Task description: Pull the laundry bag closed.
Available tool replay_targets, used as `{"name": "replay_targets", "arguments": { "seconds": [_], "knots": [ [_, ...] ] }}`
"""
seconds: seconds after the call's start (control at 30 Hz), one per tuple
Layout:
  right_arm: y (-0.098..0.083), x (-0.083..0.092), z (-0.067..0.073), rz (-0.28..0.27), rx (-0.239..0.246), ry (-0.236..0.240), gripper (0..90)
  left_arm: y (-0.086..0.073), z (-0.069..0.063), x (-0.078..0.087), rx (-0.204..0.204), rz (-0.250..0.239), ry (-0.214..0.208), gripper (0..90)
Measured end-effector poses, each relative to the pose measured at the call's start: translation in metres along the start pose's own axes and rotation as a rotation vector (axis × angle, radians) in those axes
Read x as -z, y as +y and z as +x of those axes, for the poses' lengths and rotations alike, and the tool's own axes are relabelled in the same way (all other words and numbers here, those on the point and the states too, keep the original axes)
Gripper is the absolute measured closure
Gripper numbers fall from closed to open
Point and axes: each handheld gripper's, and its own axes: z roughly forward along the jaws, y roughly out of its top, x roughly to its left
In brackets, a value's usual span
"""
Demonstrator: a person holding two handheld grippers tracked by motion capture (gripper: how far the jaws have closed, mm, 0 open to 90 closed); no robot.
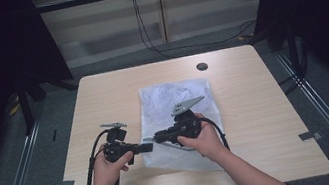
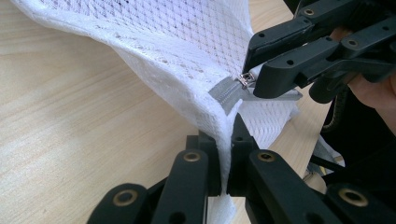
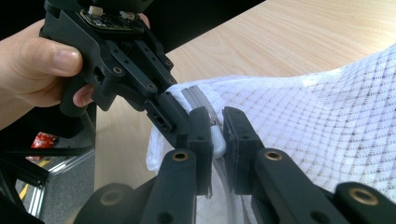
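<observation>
A white mesh bag (image 1: 176, 101) lies mid-worktop (image 1: 101, 93). Left tongs (image 2: 226, 154) clench its corner fabric. At their 1 o'clock, right tongs (image 3: 215, 135) clench the zip pull (image 3: 217, 140), largely hidden between the pads. The bag's contents are hard to make out.

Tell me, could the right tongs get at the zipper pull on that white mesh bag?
Probably yes: the right tongs already look closed on the zipper pull at the mesh bag corner, with nothing between. The left tongs pinch the fabric beside it, leaving the pull free.
</observation>
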Motion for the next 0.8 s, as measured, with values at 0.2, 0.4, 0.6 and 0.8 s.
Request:
{"name": "replay_targets", "arguments": {
  "seconds": [0.2,0.4,0.6,0.8],
  "knots": [
    [-0.0013,0.0005,-0.0003,0.005,-0.004,0.002,82.3,0.0002,-0.0006,-0.0008,-0.005,0.011,0.006,88.2],
    [-0.0020,0.0032,-0.0023,0.008,-0.002,0.000,82.3,0.0003,0.0003,0.0009,0.009,0.004,0.000,88.2],
    [-0.0029,0.0049,-0.0027,0.011,-0.001,0.004,82.3,0.0010,-0.0008,0.0006,0.003,0.010,0.000,88.2],
    [-0.0050,0.0077,-0.0047,0.015,-0.005,-0.001,82.3,0.0010,-0.0009,0.0009,0.009,0.004,0.009,88.2]
  ]
}}
